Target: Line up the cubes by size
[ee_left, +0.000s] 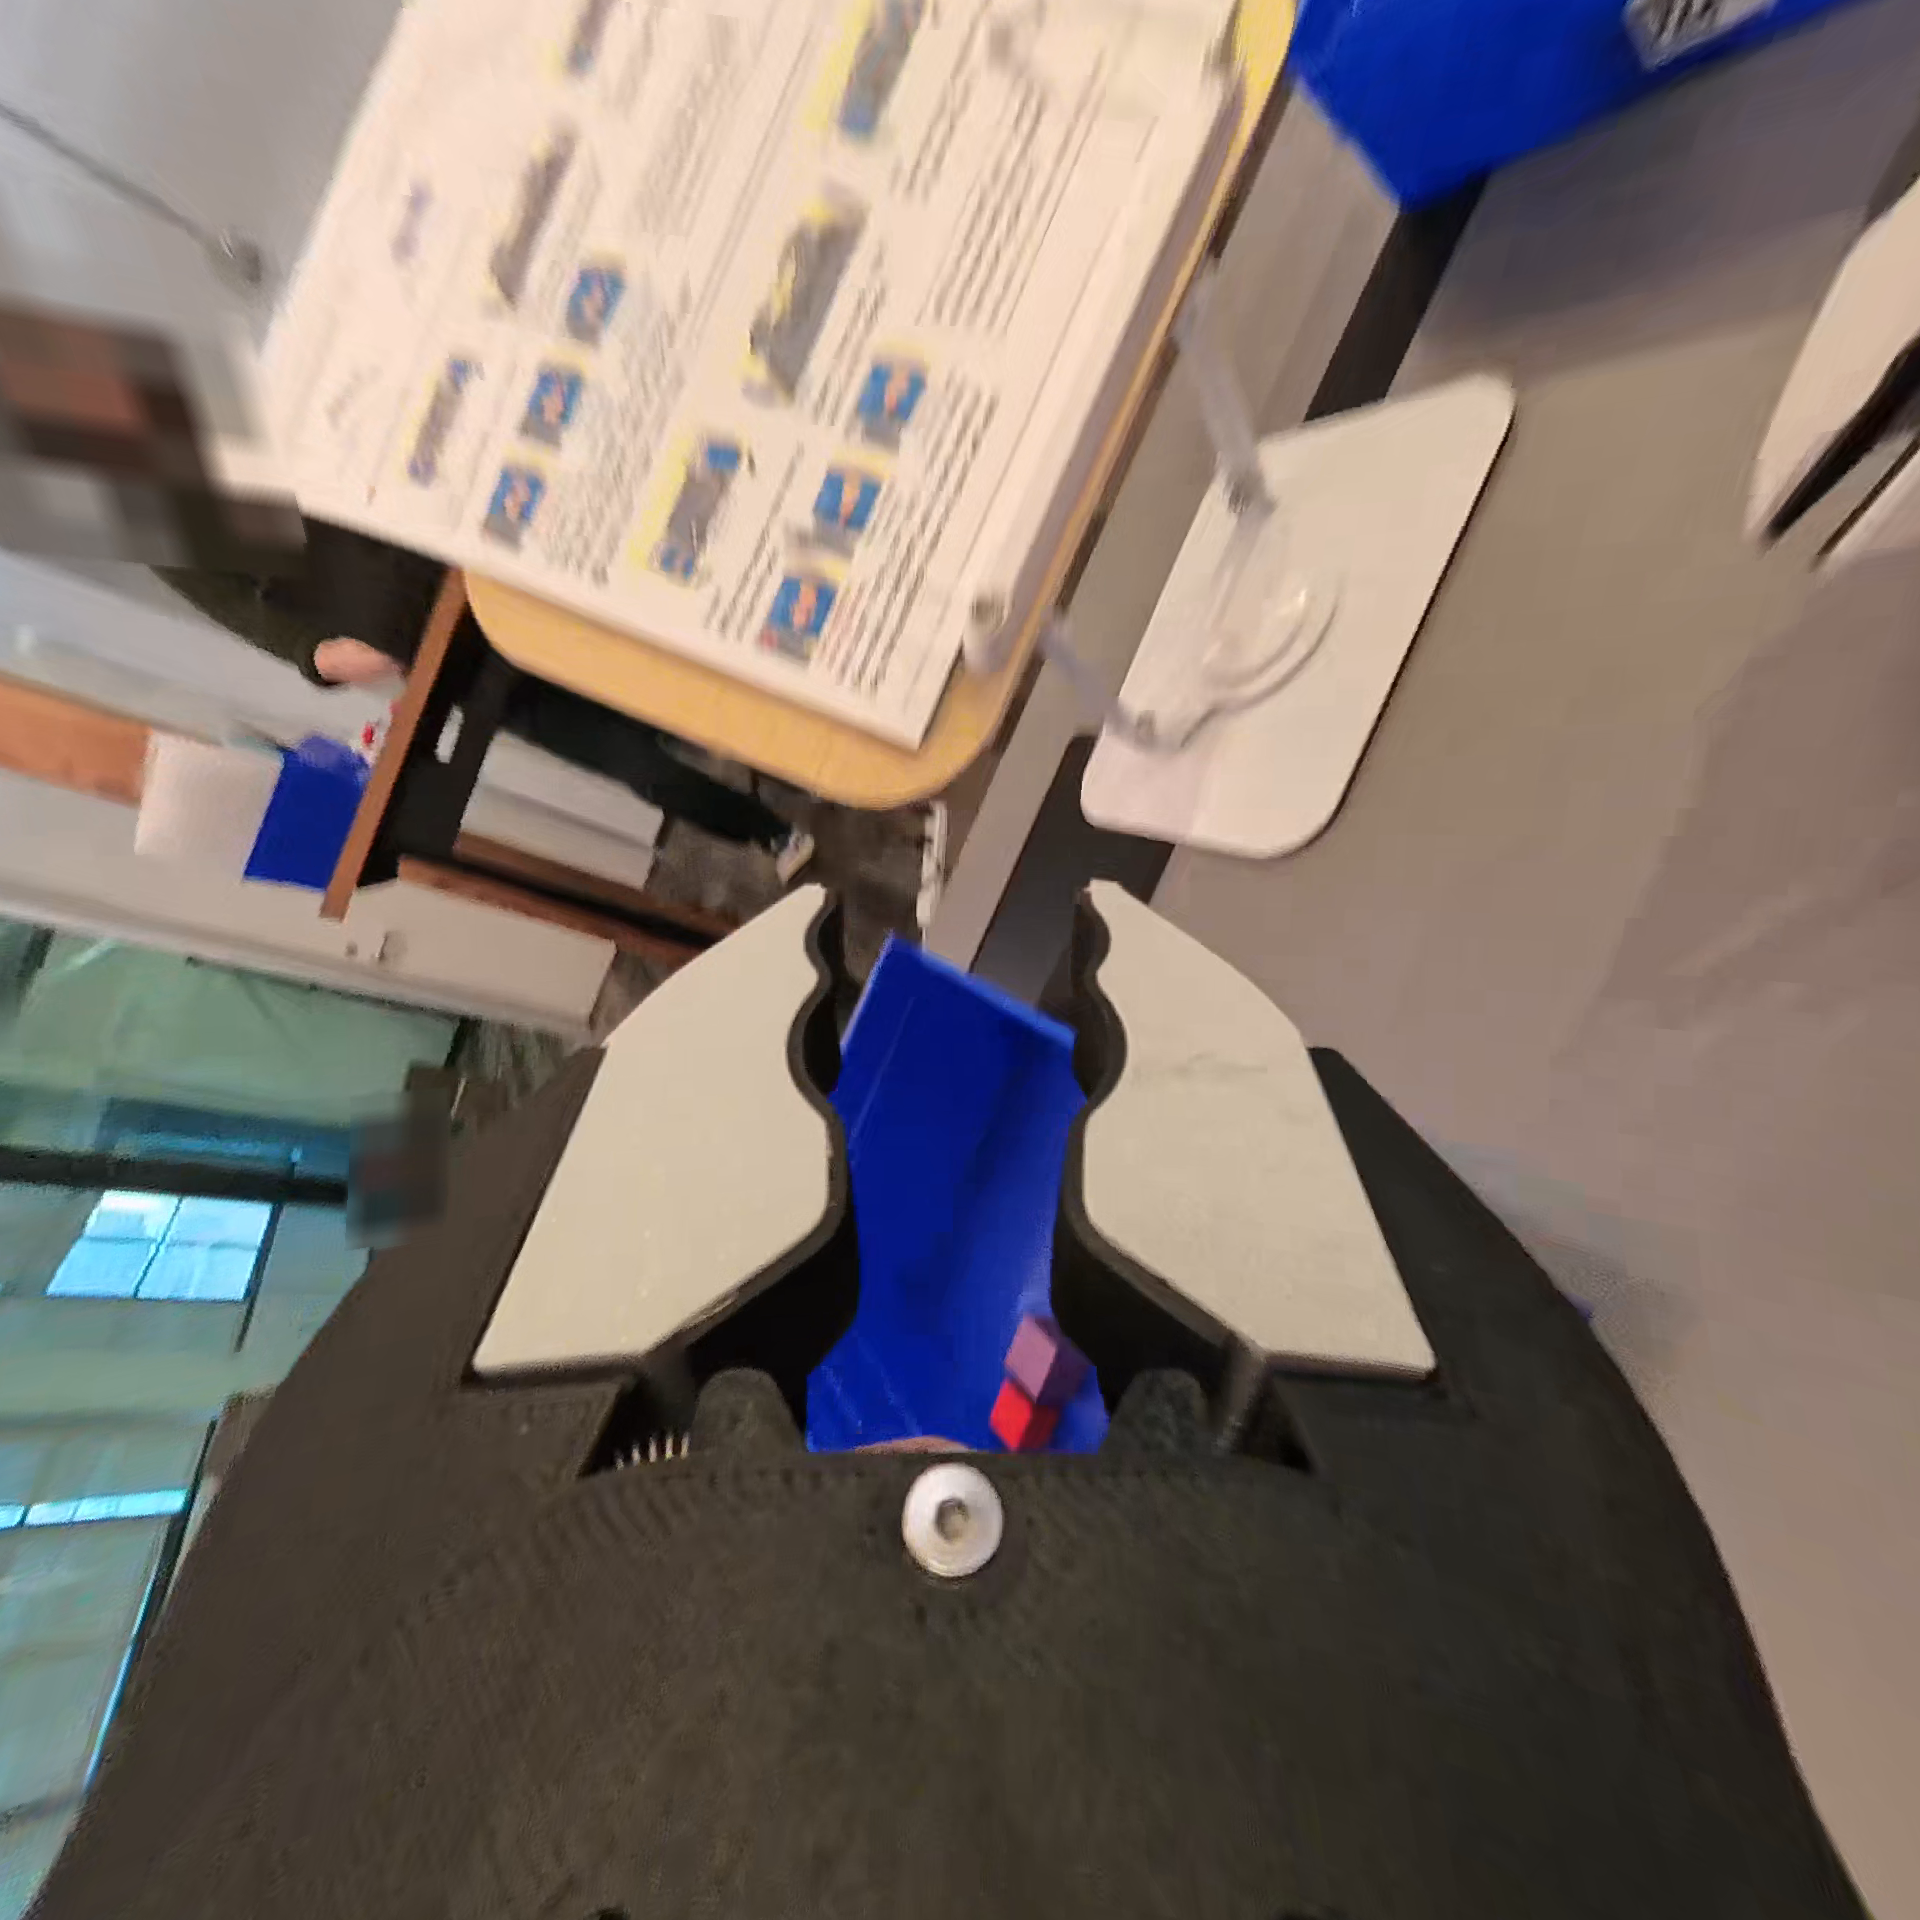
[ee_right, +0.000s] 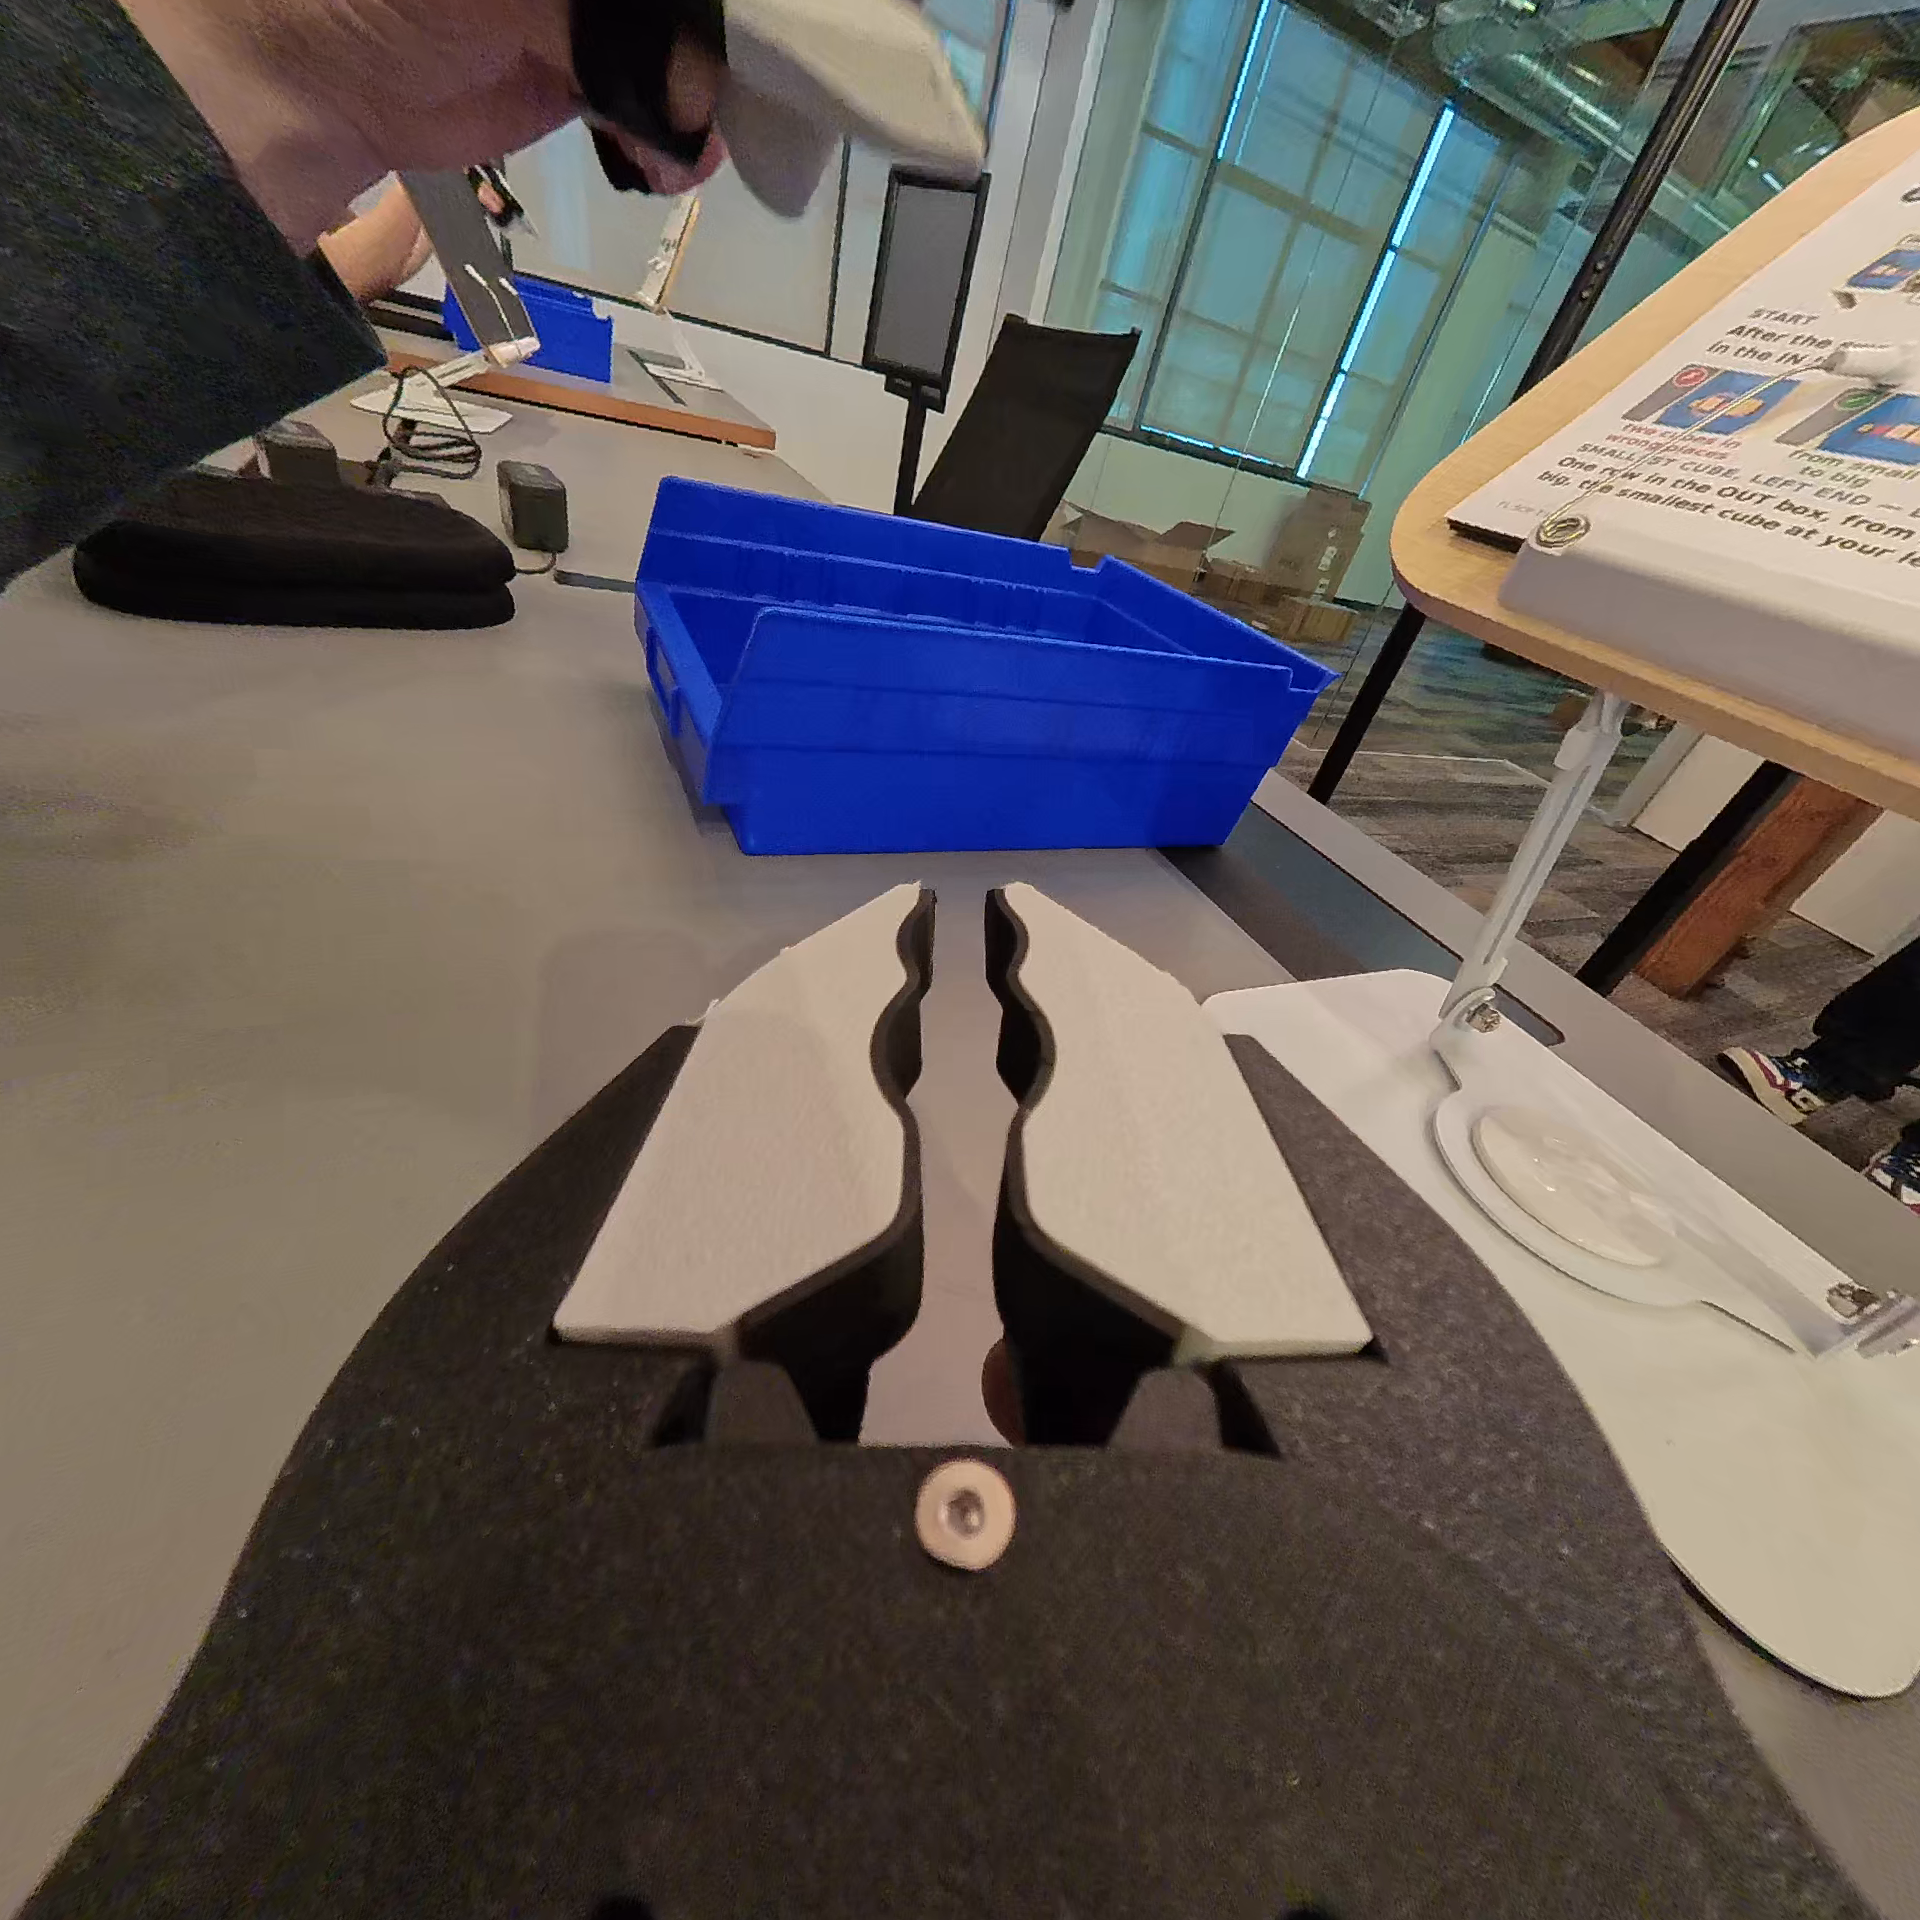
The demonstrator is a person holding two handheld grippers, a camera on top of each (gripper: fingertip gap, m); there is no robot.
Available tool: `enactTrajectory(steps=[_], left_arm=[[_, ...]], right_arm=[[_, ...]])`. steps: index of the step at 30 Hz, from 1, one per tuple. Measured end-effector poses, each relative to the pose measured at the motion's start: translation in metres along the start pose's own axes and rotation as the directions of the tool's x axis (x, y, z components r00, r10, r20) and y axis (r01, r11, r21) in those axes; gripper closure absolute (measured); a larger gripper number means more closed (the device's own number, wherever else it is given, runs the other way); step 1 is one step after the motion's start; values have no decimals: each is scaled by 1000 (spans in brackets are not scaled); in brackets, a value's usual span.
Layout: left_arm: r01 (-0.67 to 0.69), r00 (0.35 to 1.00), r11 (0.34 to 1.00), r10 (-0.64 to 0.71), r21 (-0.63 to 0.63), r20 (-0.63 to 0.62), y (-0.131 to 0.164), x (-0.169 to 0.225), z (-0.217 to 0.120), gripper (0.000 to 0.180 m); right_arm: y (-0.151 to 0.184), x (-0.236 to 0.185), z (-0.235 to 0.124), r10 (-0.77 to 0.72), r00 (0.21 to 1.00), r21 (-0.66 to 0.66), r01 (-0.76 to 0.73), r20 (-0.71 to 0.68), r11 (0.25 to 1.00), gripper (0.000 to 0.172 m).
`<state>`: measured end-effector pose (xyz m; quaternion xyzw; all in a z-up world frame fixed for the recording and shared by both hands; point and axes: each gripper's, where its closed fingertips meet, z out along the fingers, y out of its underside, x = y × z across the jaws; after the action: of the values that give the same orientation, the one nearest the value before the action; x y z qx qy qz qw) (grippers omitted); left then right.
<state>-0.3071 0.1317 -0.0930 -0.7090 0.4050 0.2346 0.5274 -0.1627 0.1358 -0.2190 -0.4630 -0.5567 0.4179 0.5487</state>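
Blue plastic bin (ee_left: 940, 1164) sits between the fingers of the left hand-held gripper (ee_left: 956, 914), seen from above, view blurred. Jaws stand fairly wide; gaps show beside the bin near the tips, can't tell whether the pads press it lower down. Inside that bin, near the gripper's base, a purple cube (ee_left: 1049, 1361) and a red cube (ee_left: 1020, 1415) lie touching, purple just beyond red. Past the tips: grey table (ee_left: 1662, 935), white stand base (ee_left: 1351, 623), tan board (ee_left: 727, 717) carrying a printed sheet (ee_left: 727, 312).

Right hand-held gripper (ee_right: 961, 891) hovers low over the grey table (ee_right: 312, 883), jaws narrow, a thin slit between the pads, nothing in it. Straight ahead, apart from the tips, a second blue bin (ee_right: 977, 707) stands on the table near its far edge; its inside is not visible. White stand base (ee_right: 1558, 1195) lies right of the gripper, the tan board above it. Folded black cloth (ee_right: 291, 566) sits far left on the table. Top left, a person's hand (ee_right: 416, 94) grips the other gripper.
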Motion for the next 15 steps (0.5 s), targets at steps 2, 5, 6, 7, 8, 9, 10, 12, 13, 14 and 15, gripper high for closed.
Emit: enactTrajectory(steps=[2,5,6,7,8,9,10,12,13,14,15], left_arm=[[1,1000,994,-2,-110,-14,37,-8,3,132],[21,995,977,-40,-211,-87,81,-15,9,126],[26,992,972,-54,-234,-114,93,-17,12,125],[10,988,963,-50,-268,-145,105,-16,16,124],[-23,983,953,-33,-302,-182,117,-15,20,124],[-59,975,943,-17,-329,-223,129,-12,25,123],[-87,965,931,-10,-356,-264,141,-8,32,124],[-153,942,897,6,-414,-336,166,-1,45,123],[-201,928,874,25,-443,-371,178,2,51,122],[-236,913,851,28,-469,-408,190,6,55,122],[-264,899,829,26,-493,-437,200,8,60,121]], right_arm=[[0,0,0,4,1000,0,-4,1,1000,163],[1,-1,0,0,1000,-3,0,5,1000,163],[1,-1,1,-2,1000,-6,2,7,1000,163],[1,-2,1,-4,1000,-8,4,10,1000,162],[2,-2,1,-7,1000,-10,7,13,1000,162],[2,-3,1,-10,1000,-11,10,15,1000,162],[2,-3,1,-13,1000,-11,13,17,1000,162],[2,-4,1,-15,1000,-12,15,21,1000,162],[2,-4,1,-15,1000,-11,15,22,1000,162],[1,-4,1,-13,1000,-9,13,24,1000,162],[1,-4,1,-11,1000,-8,11,26,1000,162]])
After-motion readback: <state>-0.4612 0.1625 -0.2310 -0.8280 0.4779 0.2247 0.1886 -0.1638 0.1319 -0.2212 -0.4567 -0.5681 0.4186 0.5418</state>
